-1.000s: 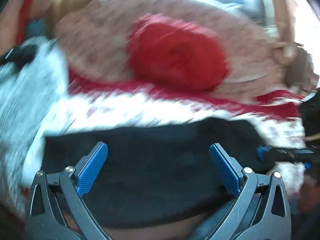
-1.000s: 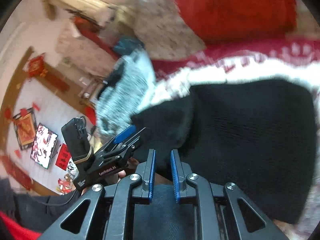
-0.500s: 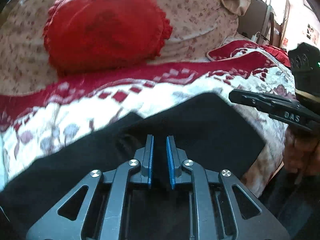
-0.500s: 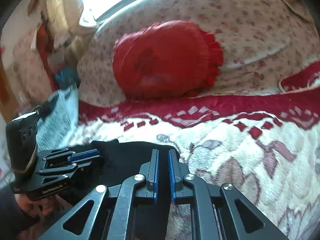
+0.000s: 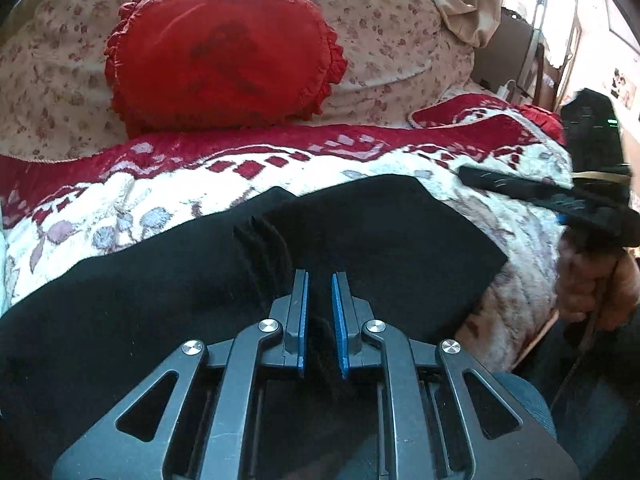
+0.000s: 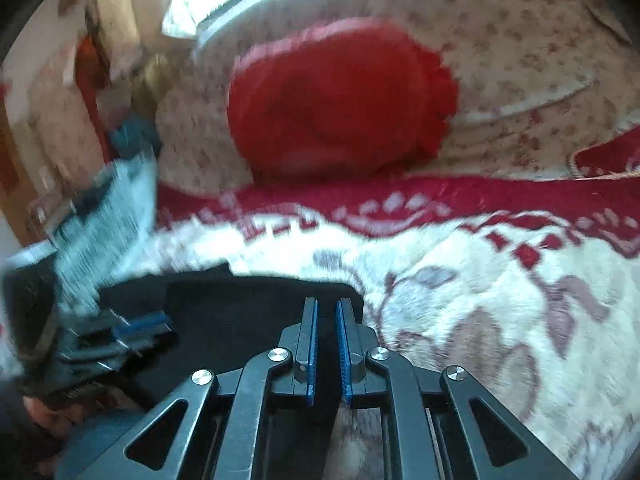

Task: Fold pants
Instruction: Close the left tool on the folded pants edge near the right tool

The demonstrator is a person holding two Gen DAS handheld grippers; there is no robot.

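Both hand-held grippers newly pinching pants [image 5: 168,304].

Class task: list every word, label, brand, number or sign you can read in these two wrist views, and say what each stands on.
None can be read.
Right two-finger gripper, seen in the left wrist view: pale marks on its black side, too blurred to read.
Left two-finger gripper, seen in the right wrist view: motion-blurred, no legible lettering.

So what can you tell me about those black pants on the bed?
The black pants are soft, plain dark cloth, lying spread on the red-and-white floral blanket, partly folded, with a small bunched ridge of pleats near the middle. The left gripper is shut on a pinch of the fabric. The right gripper is shut at the pants' right edge, though whether it holds cloth is unclear.
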